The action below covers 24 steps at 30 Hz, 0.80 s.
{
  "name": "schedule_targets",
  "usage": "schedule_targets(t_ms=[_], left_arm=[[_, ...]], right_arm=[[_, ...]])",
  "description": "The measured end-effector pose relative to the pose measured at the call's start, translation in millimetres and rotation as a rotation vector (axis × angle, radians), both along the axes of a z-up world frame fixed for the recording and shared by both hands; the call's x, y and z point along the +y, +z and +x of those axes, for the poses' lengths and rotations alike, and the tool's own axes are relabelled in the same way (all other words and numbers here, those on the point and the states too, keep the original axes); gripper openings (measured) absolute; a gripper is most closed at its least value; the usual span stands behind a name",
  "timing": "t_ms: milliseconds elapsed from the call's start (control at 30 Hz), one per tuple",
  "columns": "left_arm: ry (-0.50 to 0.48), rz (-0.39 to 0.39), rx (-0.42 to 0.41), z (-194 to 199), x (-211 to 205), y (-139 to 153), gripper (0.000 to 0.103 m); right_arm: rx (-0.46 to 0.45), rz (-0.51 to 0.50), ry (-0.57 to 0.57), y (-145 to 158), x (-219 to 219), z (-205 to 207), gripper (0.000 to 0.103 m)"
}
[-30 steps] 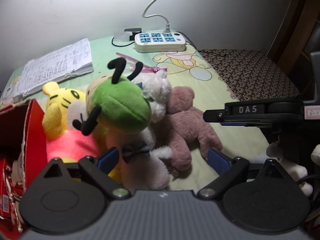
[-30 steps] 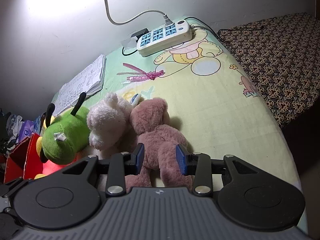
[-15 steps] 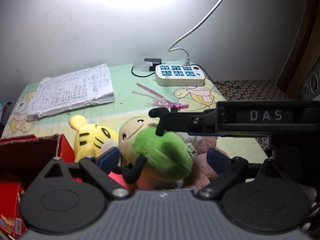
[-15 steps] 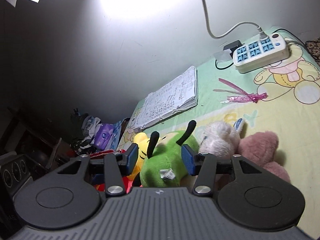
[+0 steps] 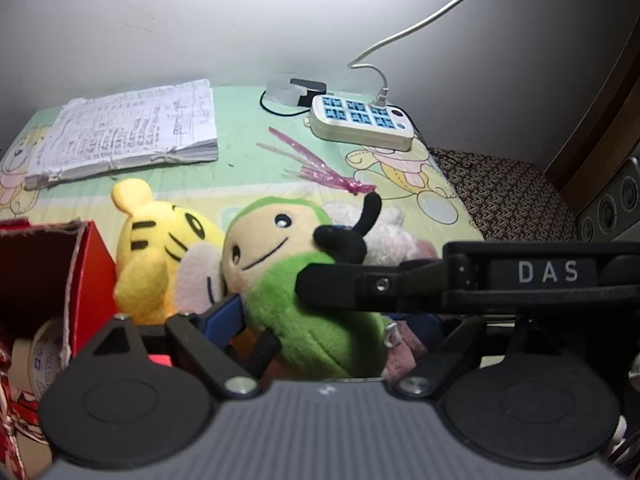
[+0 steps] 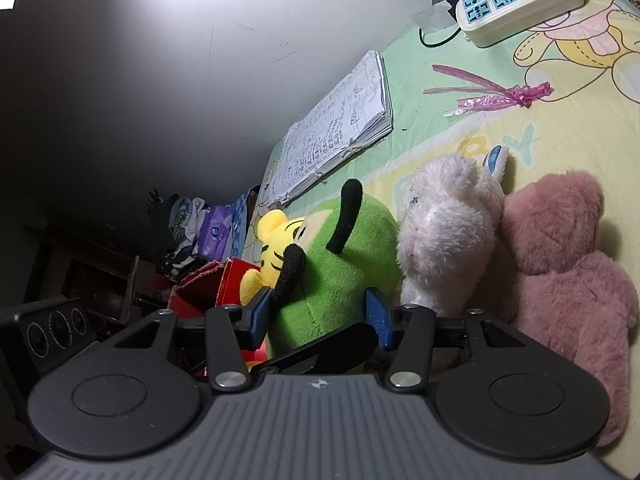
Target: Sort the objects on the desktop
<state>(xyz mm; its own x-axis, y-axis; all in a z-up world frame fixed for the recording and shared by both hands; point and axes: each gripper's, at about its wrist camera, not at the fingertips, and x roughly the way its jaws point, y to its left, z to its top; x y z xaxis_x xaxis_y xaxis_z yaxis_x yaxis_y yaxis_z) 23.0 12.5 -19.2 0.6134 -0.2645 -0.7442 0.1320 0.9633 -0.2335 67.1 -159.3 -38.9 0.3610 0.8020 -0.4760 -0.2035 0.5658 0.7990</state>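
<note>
The green plush toy (image 6: 340,264) sits low in the middle of the right wrist view, wedged between the yellow tiger toy (image 6: 276,248) on its left and the white plush toy (image 6: 444,232) on its right, with a pink teddy bear (image 6: 568,264) at the far right. All of them lie on the table (image 6: 560,136), which is covered with a cartoon-print cloth.

The right gripper (image 6: 318,316) has its blue pads on either side of the green toy's body, spread about as wide as that body; whether they are pressing on it I cannot tell. In the left wrist view the left gripper (image 5: 332,320) stands open around the toy's lower part, and the right one crosses the frame from the right edge.

The toy looks light, soft and squashy, so it will likely give under the pads and could slump or slide out of a shallow pinch. The thick middle of the body seems the best place to hold; the thin black antennae (image 6: 346,216) would flop. The neighbours touch it, so they may drag along. A red box (image 5: 60,276) stands open at the left edge.
</note>
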Motion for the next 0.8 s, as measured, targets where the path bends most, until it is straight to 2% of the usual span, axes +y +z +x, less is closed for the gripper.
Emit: schedule_targets(t_ms=[133,300,500,667,800], left_arm=[[-0.017,-0.002,-0.021,-11.7,-4.4,9.4,0.088],[-0.049,0.002,-0.095,-36.6,-8.8,31.7,0.088],[-0.07,0.012,-0.211,-62.9,-0.4,58.3,0.088],[-0.05,0.055,-0.294,-85.8,33.5,76.4,0.088],[-0.007,0.102,-0.317,-104.4,77.7,82.1,0.088]], right_arm=[[-0.016,0.009,-0.005,6.8,-4.9,-10.7,0.053],[-0.059,0.044,-0.026,21.9,-14.3,-31.6,0.053],[-0.183,0.035,-0.058,53.2,-10.6,-59.2,0.053],[-0.271,0.033,-0.047,74.5,19.2,-71.9,0.053],[-0.276,0.066,-0.017,79.7,61.5,-76.5,0.053]])
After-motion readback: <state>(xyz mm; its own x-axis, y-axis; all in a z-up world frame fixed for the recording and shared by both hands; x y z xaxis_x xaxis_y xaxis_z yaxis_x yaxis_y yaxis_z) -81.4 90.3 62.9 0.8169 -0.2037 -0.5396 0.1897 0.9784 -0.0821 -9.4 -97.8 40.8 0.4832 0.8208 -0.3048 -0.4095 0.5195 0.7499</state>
